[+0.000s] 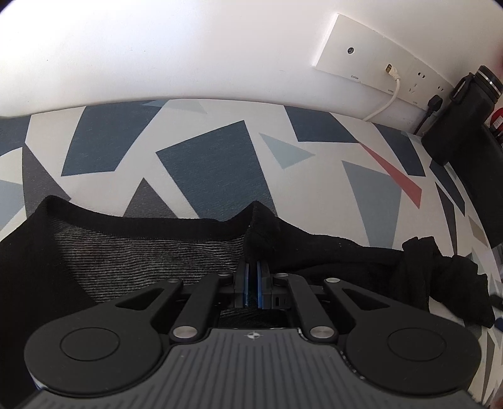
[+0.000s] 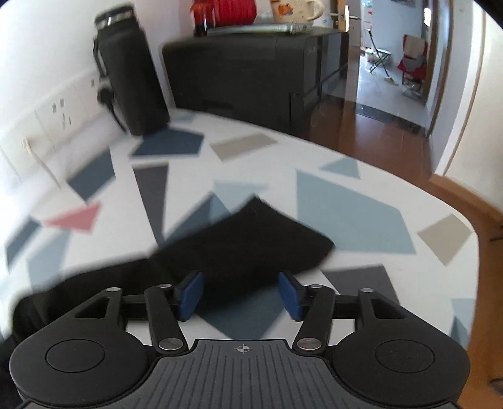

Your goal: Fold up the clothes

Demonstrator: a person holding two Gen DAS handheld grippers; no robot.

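Pinching a raised fold of the black garment (image 1: pixel 261 229) at its ribbed edge, the left tool (image 1: pixel 253 277) stands fully closed on the cloth, which judging by the lift keeps that edge off the tabletop (image 1: pixel 204 157) for folding. The right tool (image 2: pixel 240 292) stands about half open and holds nothing; a garment corner (image 2: pixel 251 239) lies flat just beyond its pads, apparently released. A dark bottle (image 2: pixel 132 78) stands by the wall.

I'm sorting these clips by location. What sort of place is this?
Probably a room in a home: a table with a geometric-print cover against a wall of sockets, a mug on a dark cabinet, and a doorway onto another room.
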